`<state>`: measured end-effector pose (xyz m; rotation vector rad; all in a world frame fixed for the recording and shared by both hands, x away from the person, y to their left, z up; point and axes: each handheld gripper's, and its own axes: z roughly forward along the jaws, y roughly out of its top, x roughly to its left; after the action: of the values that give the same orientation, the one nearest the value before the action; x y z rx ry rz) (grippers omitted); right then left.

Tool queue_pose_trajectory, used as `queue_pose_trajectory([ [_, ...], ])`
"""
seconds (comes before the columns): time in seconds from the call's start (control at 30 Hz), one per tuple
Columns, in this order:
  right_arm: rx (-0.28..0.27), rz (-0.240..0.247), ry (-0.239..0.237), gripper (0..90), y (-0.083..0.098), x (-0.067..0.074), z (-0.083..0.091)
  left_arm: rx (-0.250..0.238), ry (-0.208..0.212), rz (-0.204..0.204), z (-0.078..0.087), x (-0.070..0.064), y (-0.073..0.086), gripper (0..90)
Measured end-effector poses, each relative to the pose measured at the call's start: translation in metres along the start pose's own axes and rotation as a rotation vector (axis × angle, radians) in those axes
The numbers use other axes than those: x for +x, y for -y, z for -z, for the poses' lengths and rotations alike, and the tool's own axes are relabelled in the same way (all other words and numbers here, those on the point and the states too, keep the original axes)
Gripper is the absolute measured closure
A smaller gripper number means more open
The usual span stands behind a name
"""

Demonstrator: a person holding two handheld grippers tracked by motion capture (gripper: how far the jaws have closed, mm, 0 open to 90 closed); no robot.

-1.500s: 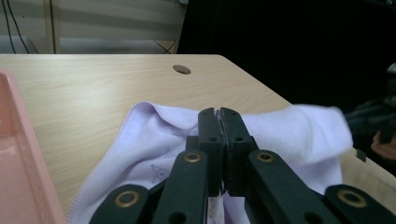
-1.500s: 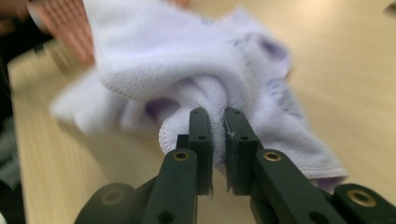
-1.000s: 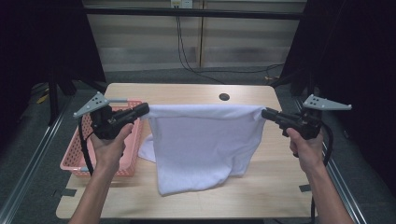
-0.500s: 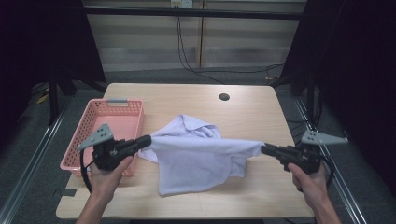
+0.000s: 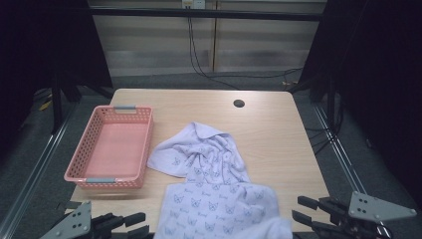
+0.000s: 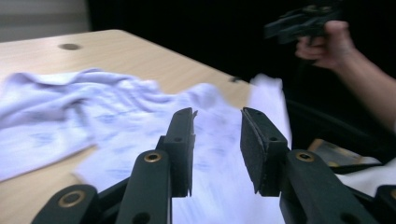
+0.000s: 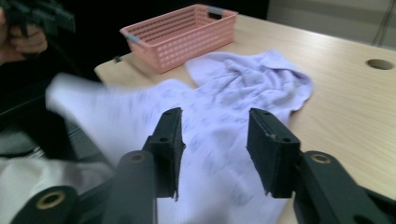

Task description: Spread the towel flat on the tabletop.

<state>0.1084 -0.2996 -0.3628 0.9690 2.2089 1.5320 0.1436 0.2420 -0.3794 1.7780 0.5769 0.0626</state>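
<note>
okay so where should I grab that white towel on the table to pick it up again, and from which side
Take the towel by its near edge, which drapes over the table front between the left gripper and the right gripper, coming in from the person's side. That edge hangs free and is fairly flat, so jaws can likely slip around it, whereas the far part is bunched. Both grippers' jaws have just been opening, with nothing between them.

Both grippers are matte black. The left gripper (image 6: 217, 140) has flat rectangular pads and brass-ringed pivot screws, as does the right gripper (image 7: 215, 144). Each carries a grey three-cornered plate with small holes on top.
</note>
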Motion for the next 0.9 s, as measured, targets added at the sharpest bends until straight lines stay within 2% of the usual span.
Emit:
queue_pose_trajectory([
  [0.07, 0.008, -0.009, 0.012, 55.1, 0.003, -0.009, -0.012, 0.007, -0.032, 0.044, -0.01, 0.019, 0.002, 63.8],
  [0.1, 0.018, -0.021, 0.012, 55.0, 0.004, -0.014, -0.02, 0.028, -0.047, 0.043, -0.016, 0.027, 0.003, 63.9],
  [0.17, 0.049, -0.012, 0.016, 54.9, 0.006, -0.025, -0.039, 0.055, -0.072, 0.035, -0.029, 0.038, 0.007, 64.1],
  [0.2, 0.058, -0.018, 0.005, 55.0, 0.006, -0.029, -0.049, 0.078, -0.063, 0.05, -0.035, 0.043, 0.01, 64.4],
  [0.27, 0.092, 0.004, 0.008, 55.0, 0.005, -0.037, -0.072, 0.106, -0.059, 0.056, -0.05, 0.051, 0.013, 65.3],
  [0.3, 0.099, -0.007, -0.004, 55.0, 0.004, -0.043, -0.083, 0.117, -0.053, 0.058, -0.058, 0.057, 0.014, 65.6],
  [0.33, 0.115, 0.001, -0.013, 55.0, 0.003, -0.048, -0.095, 0.123, -0.061, 0.071, -0.068, 0.061, 0.015, 66.9],
  [0.37, 0.133, 0.017, -0.001, 55.0, 0.002, -0.052, -0.106, 0.137, -0.027, 0.085, -0.081, 0.066, 0.016, 67.1],
  [0.4, 0.146, 0.012, -0.001, 55.7, 0.002, -0.058, -0.121, 0.142, -0.017, 0.078, -0.089, 0.068, 0.017, 69.8],
  [0.43, 0.148, 0.008, -0.007, 56.7, 0.002, -0.063, -0.129, 0.157, -0.025, 0.075, -0.099, 0.07, 0.017, 70.5],
  [0.5, 0.161, -0.002, -0.002, 57.0, 0.002, -0.075, -0.151, 0.188, 0.007, 0.084, -0.12, 0.076, 0.019, 73.4],
  [0.53, 0.174, -0.006, -0.004, 56.9, 0.002, -0.081, -0.162, 0.198, -0.001, 0.073, -0.125, 0.077, 0.02, 73.6],
  [0.6, 0.206, -0.007, 0.009, 56.1, 0.002, -0.092, -0.181, 0.211, 0.031, 0.1, -0.138, 0.083, 0.021, 77.2],
  [0.63, 0.219, -0.013, 0.004, 55.1, 0.003, -0.097, -0.188, 0.25, 0.034, 0.094, -0.145, 0.086, 0.024, 78.4],
  [0.67, 0.239, -0.025, 0.012, 53.8, 0.005, -0.105, -0.198, 0.275, 0.01, 0.066, -0.15, 0.086, 0.026, 79.2],
  [0.73, 0.263, -0.031, 0.008, 52.5, 0.01, -0.111, -0.212, 0.294, -0.001, 0.055, -0.159, 0.088, 0.029, 78.9],
  [0.77, 0.282, -0.033, 0.022, 50.8, 0.013, -0.113, -0.22, 0.319, -0.024, 0.042, -0.165, 0.089, 0.03, 76.4],
  [0.83, 0.309, -0.034, 0.055, 49.0, 0.023, -0.114, -0.236, 0.348, -0.041, 0.03, -0.171, 0.089, 0.033, 69.9],
  [0.87, 0.316, -0.041, 0.066, 53.0, 0.026, -0.115, -0.24, 0.374, -0.059, 0.024, -0.173, 0.089, 0.036, 66.9],
  [0.9, 0.342, -0.053, 0.075, 62.7, 0.03, -0.116, -0.243, 0.381, -0.06, 0.022, -0.174, 0.088, 0.04, 66.1],
])
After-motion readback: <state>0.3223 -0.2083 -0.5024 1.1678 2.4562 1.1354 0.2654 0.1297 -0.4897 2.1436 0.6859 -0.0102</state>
